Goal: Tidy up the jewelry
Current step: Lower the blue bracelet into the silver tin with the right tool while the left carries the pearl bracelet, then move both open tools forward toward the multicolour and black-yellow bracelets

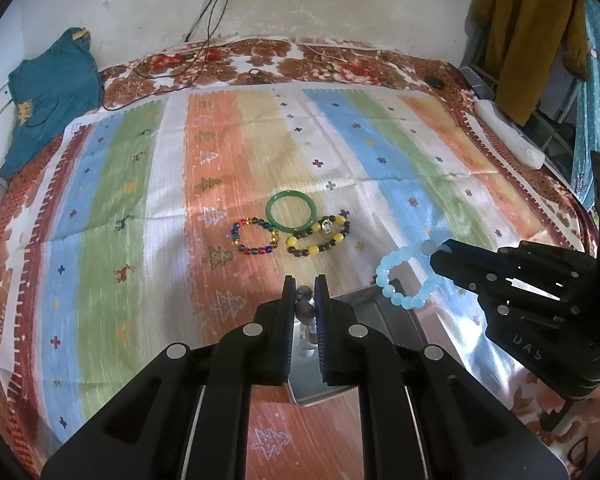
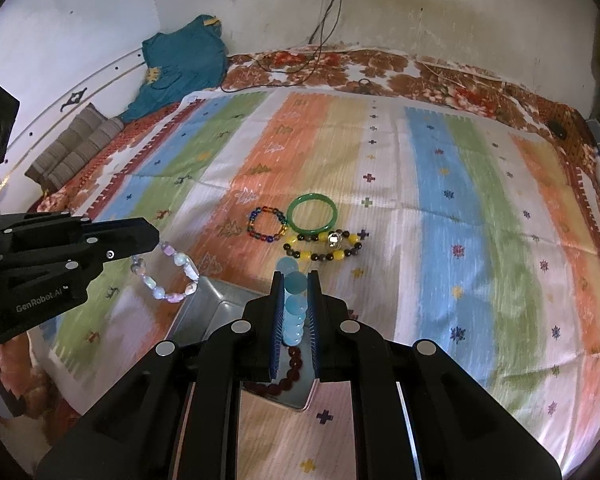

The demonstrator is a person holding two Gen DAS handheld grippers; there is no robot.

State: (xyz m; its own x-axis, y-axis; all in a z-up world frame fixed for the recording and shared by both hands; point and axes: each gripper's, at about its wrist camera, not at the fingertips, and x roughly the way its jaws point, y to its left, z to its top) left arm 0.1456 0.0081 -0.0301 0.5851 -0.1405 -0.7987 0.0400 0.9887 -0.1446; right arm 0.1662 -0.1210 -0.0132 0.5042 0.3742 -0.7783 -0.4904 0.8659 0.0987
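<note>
Bed (image 1: 340,60) under striped cloth (image 1: 220,160), metal tray (image 2: 208,304) near the front edge. Left gripper (image 1: 304,292) fingers clamped on pastel bead bracelet (image 2: 166,276), held above tray's left rim. Right gripper (image 2: 294,280) fingers clamped on light-blue bead bracelet (image 1: 404,280), hanging over the tray. Dark red bead bracelet (image 2: 288,372) lying in the tray under the right fingers. Farther back on the cloth: green bangle (image 1: 290,210), multicolour bead bracelet (image 1: 256,238) just left of it, yellow-and-dark bead bracelet (image 1: 320,236) touching bangle's near-right edge.
</note>
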